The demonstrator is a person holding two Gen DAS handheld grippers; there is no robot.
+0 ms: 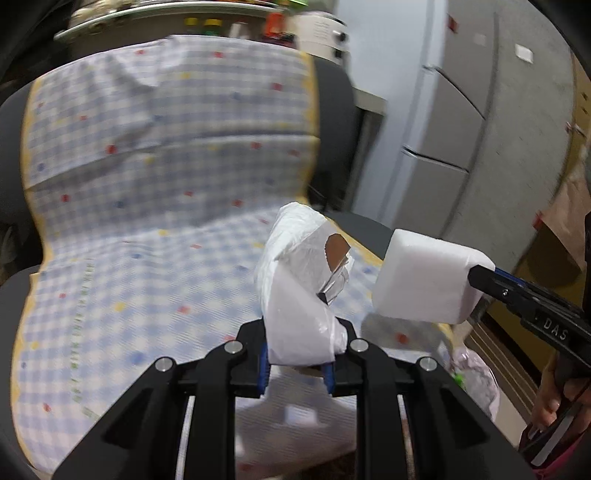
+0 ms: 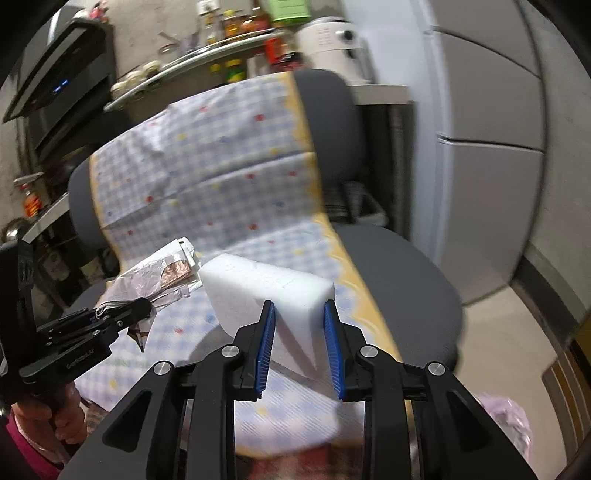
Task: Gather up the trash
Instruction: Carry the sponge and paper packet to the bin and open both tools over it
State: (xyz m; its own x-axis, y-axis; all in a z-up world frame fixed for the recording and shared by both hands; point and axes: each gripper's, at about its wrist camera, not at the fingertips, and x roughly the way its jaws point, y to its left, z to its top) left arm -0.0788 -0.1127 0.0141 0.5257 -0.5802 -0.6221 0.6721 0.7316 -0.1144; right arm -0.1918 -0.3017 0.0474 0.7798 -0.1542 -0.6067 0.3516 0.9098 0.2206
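Trash both pinched: left tool [image 1: 297,363] on crumpled white plastic wrapper [image 1: 295,295], right tool [image 2: 300,347] on white foam block [image 2: 269,291]; hold squeeze steady above checked chair cover [image 1: 147,184].

A home kitchen is indicated here. A tall pale grey refrigerator with stacked doors [image 2: 491,147] is seen along the right wall. A curved metal shelf [image 2: 192,59] is crowded with sauce bottles and lidded jars [image 2: 236,26], and a white rounded countertop appliance [image 2: 325,40] is set beside them. A black slanted range hood with small blue lights [image 2: 59,85] is mounted at upper left. In the middle, a dark grey padded chair [image 2: 399,266] is draped with a blue-and-white checked cloth edged in yellow [image 1: 147,166]. Pale floor is glimpsed at lower right.
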